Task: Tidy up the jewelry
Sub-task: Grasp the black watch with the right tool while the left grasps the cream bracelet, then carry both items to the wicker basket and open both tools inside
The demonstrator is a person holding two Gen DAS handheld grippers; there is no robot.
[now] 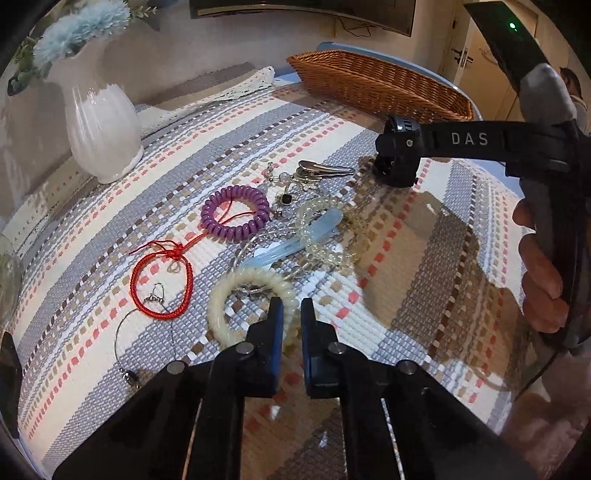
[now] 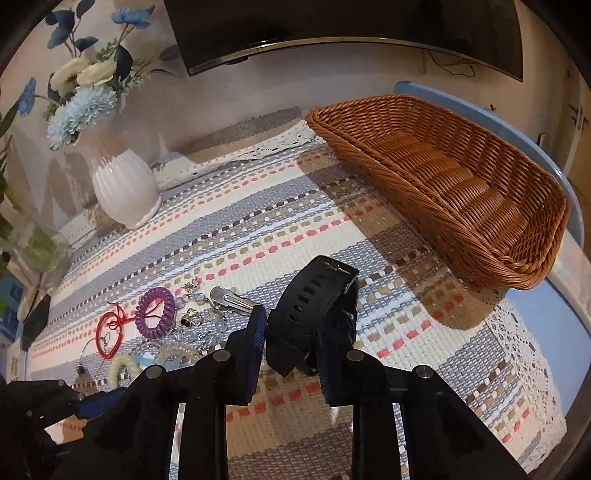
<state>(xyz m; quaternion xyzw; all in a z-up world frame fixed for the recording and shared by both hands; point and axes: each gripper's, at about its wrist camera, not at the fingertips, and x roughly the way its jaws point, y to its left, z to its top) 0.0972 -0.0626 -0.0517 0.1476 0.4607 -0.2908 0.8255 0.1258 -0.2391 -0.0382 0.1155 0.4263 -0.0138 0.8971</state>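
Observation:
My right gripper [image 2: 291, 332] is shut on a black watch [image 2: 314, 314] and holds it above the striped cloth; the watch also shows in the left wrist view [image 1: 399, 151]. The empty wicker basket [image 2: 461, 206] lies ahead to the right. My left gripper [image 1: 291, 317] is nearly shut and empty, with the cream spiral bracelet [image 1: 236, 295] under its left fingertip. A jewelry pile lies beyond: purple spiral bracelet [image 1: 236, 212], red cord bracelet [image 1: 159, 284], clear spiral bracelet [image 1: 321, 236], pale blue hair clip [image 1: 295, 240], silver hair clip [image 1: 325, 170], wire necklace [image 1: 125, 347].
A white vase [image 1: 103, 129] with blue flowers stands at the back left, a glass vase [image 2: 37, 254] left of it. The woven striped cloth [image 1: 406, 295] covers the blue table. A dark screen [image 2: 332, 29] hangs on the back wall.

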